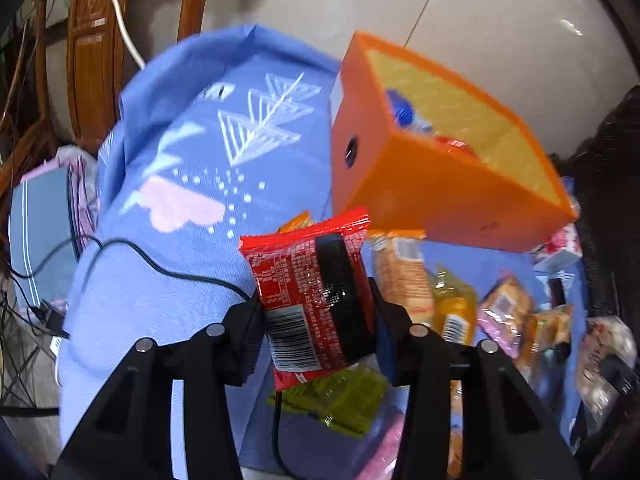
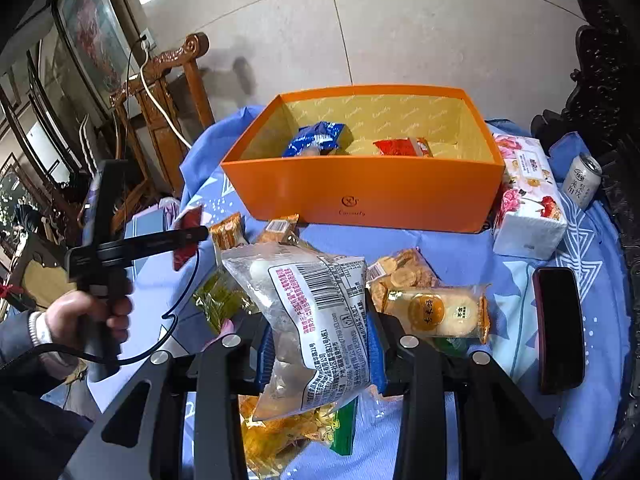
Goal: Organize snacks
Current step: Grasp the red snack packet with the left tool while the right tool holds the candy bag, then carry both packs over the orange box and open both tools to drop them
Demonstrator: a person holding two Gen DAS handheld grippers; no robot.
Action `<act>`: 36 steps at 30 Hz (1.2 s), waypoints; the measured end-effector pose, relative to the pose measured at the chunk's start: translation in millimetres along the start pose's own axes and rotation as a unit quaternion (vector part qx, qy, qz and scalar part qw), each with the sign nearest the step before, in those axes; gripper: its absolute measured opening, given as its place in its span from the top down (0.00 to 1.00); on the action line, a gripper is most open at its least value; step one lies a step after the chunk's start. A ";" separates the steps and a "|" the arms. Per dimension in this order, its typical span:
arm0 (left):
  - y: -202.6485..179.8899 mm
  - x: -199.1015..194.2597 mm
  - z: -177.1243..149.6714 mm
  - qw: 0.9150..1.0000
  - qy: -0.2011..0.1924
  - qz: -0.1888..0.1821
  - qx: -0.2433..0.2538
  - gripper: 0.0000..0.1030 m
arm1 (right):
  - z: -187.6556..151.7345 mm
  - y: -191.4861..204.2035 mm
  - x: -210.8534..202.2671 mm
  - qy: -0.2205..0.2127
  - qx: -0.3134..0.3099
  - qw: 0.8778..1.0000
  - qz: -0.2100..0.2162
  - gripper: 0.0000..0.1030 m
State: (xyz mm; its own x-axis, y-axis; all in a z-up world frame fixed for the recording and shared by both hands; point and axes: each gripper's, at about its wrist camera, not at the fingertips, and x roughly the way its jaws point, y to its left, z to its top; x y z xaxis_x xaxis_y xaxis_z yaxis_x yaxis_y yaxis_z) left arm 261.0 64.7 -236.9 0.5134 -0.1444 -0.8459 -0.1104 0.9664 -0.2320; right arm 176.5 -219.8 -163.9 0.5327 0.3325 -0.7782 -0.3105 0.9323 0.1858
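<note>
Mid-carry: left gripper [image 1: 316, 300] clamps red snack packet [image 1: 308, 296], right gripper [image 2: 316, 316] clamps clear snack bag [image 2: 312, 312]. Next, I judge: drop both into orange box [image 2: 360, 196] at 12 o'clock.

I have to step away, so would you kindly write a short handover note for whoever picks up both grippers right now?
Left gripper: shut on a red snack packet, held up in front of the orange box.
Right gripper: shut on a clear snack bag, also lifted, short of the box.
Done: a blue packet and a red-orange packet already lie inside the box.
Left: drop in both held packets, then collect the loose ones on the blue cloth, such as the round-cake packet, the green packet and the cookie packet.
</note>
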 end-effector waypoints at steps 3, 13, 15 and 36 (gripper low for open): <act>-11.1 -33.0 7.4 0.999 -0.034 -0.012 0.025 0.56 | 5.5 1.0 -6.0 -0.013 0.000 1.000 0.000 0.64; -78.8 -87.2 81.8 0.986 -0.122 -0.075 0.085 0.56 | 70.3 -4.9 -27.2 -0.092 -0.019 0.995 -0.014 0.64; -97.0 -86.3 107.4 0.983 -0.135 -0.077 0.099 0.56 | 94.7 -7.2 -27.8 -0.114 -0.028 0.993 -0.020 0.64; -88.2 -97.6 86.4 0.991 -0.107 -0.026 0.081 0.04 | 77.6 -21.4 -51.0 -0.113 0.010 0.993 -0.039 0.17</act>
State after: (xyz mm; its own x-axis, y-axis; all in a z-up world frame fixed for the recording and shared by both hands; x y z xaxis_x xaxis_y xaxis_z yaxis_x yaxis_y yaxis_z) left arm 294.2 11.9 -92.5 0.6858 -0.1634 -0.7092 0.0508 0.9829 -0.1773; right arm 217.1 -245.6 -81.6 0.7187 0.2811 -0.6360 -0.2475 0.9582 0.1438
